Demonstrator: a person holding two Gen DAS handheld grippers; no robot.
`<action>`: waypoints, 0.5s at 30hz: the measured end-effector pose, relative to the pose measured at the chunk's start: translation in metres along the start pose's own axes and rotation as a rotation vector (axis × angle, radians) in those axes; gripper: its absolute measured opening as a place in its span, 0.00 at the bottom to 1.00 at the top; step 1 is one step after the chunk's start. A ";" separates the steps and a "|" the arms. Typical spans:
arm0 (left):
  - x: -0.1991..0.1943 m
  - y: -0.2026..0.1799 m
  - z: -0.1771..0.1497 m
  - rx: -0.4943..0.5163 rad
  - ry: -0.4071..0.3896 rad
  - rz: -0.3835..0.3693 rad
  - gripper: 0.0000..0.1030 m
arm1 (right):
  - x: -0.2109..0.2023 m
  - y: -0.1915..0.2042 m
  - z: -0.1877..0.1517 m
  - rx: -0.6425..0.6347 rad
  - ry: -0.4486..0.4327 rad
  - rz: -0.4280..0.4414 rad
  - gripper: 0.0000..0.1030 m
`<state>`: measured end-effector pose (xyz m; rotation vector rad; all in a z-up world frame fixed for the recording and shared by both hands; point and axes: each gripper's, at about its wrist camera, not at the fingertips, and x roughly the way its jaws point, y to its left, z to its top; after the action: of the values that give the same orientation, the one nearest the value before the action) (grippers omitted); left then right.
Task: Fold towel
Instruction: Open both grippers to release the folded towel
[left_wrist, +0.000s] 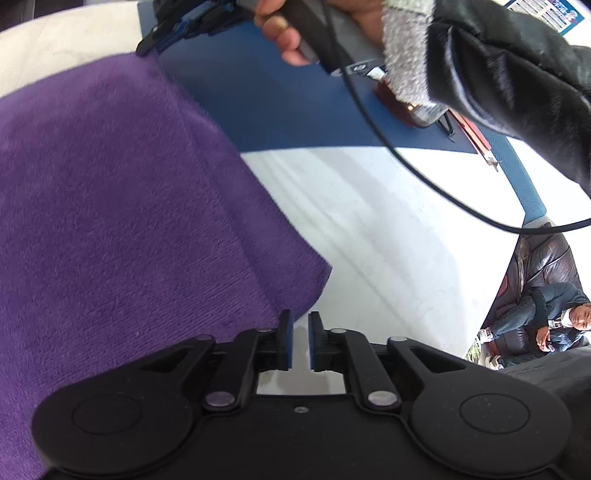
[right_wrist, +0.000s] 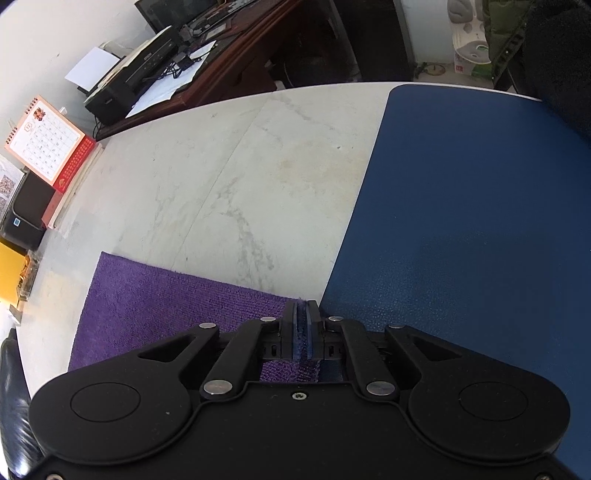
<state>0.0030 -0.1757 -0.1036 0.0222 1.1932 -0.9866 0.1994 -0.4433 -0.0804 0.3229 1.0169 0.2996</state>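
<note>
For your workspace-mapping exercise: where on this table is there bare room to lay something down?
Bare white tabletop lies between the purple towel, blue mat and far edge. The mat looks mostly bare here. It is crowded at the left edge, by the calendar.

The left black two-finger gripper sits at 6 o'clock of its own view, its blue-padded fingers parted by a narrow gap with nothing between them. At 12 o'clock, a bare hand wraps the dark handle of the right black two-finger gripper, wrist in a grey knit cuff and black sleeve. That gripper's jaws are pressed onto purple fabric.
</note>
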 end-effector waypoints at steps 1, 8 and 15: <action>-0.002 -0.001 -0.001 0.001 -0.006 0.003 0.10 | -0.002 0.000 0.000 0.003 -0.008 0.003 0.16; -0.018 -0.009 -0.001 0.037 -0.008 0.074 0.10 | -0.027 -0.009 0.011 0.026 -0.089 0.044 0.24; -0.051 0.001 -0.005 0.083 -0.025 0.159 0.15 | -0.091 0.009 -0.041 0.044 -0.163 0.080 0.38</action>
<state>-0.0016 -0.1411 -0.0666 0.1679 1.1093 -0.8930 0.1182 -0.4658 -0.0264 0.4220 0.8518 0.3182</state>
